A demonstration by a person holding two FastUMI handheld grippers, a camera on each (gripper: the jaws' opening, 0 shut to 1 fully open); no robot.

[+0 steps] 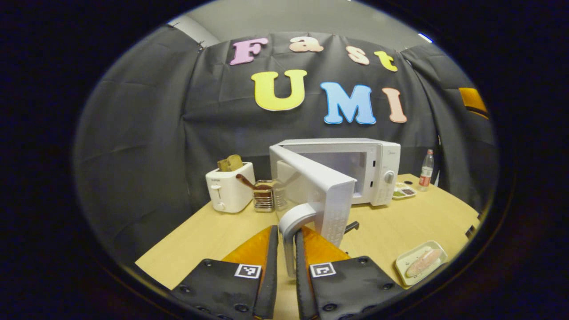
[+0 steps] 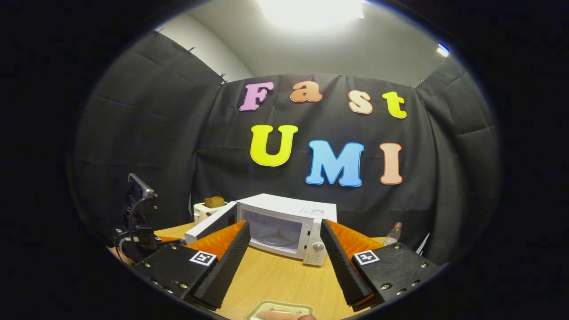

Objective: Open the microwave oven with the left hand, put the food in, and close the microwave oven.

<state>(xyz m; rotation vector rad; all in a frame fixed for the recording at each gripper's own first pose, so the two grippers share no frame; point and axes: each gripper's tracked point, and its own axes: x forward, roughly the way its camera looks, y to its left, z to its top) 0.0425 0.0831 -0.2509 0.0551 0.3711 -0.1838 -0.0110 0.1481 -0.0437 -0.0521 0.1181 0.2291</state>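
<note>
Between the left gripper (image 1: 286, 249) fingers sat the microwave door handle (image 1: 293, 222), jaws nearly closed on it, right gripper (image 2: 282, 262) spread wide, holding nothing, above the food tray (image 2: 280, 311).

Cut off at the bottom edge of the right gripper view: the food tray (image 2: 279, 310). Half hidden behind the microwave door (image 1: 316, 189): the cavity and the jar (image 1: 266, 194). Too small to tell: contents of the small dish (image 1: 403, 192) beside the bottle (image 1: 426, 170).
</note>
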